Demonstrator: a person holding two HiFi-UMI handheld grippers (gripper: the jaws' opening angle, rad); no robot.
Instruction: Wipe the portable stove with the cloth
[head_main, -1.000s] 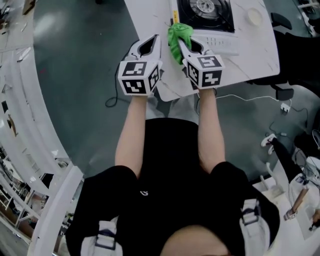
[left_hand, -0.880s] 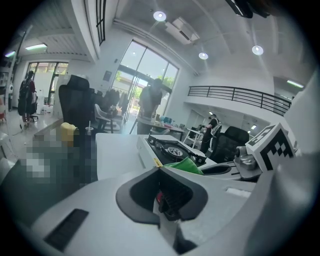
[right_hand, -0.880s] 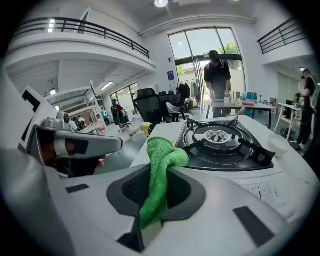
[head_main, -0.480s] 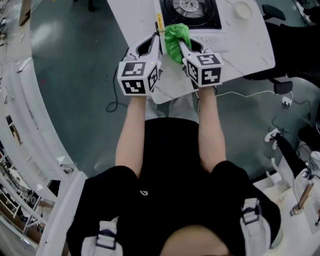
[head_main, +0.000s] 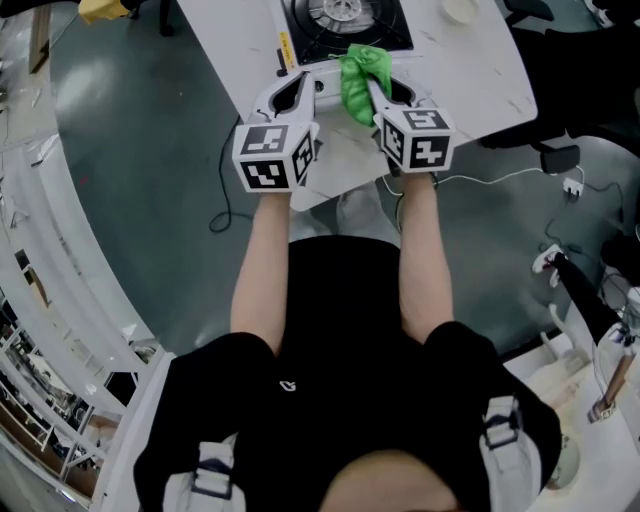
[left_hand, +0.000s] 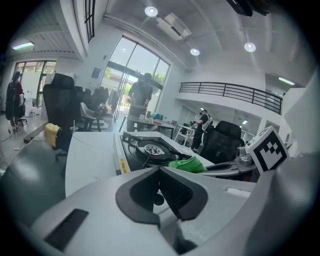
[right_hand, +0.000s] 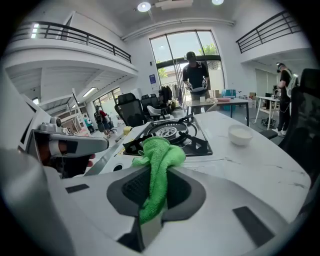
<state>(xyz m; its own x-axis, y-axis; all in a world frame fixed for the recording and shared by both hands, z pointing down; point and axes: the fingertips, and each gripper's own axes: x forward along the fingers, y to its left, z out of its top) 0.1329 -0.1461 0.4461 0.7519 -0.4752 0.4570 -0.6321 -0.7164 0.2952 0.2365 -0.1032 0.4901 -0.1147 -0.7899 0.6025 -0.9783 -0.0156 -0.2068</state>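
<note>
White table (head_main: 470, 75): cloth (head_main: 360, 72) clamped in right gripper (head_main: 374, 88), at stove (head_main: 340, 22) front edge.

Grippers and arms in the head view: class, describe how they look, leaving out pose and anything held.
The left gripper and right gripper are light grey shells with dark-lined hollows behind the jaws. Each carries a white cube with black square markers. The person wears a black short-sleeved top.

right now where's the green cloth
Top centre of the head view: the green cloth is clamped in the right gripper, at the near edge of the portable stove, just right of the left gripper.
</note>
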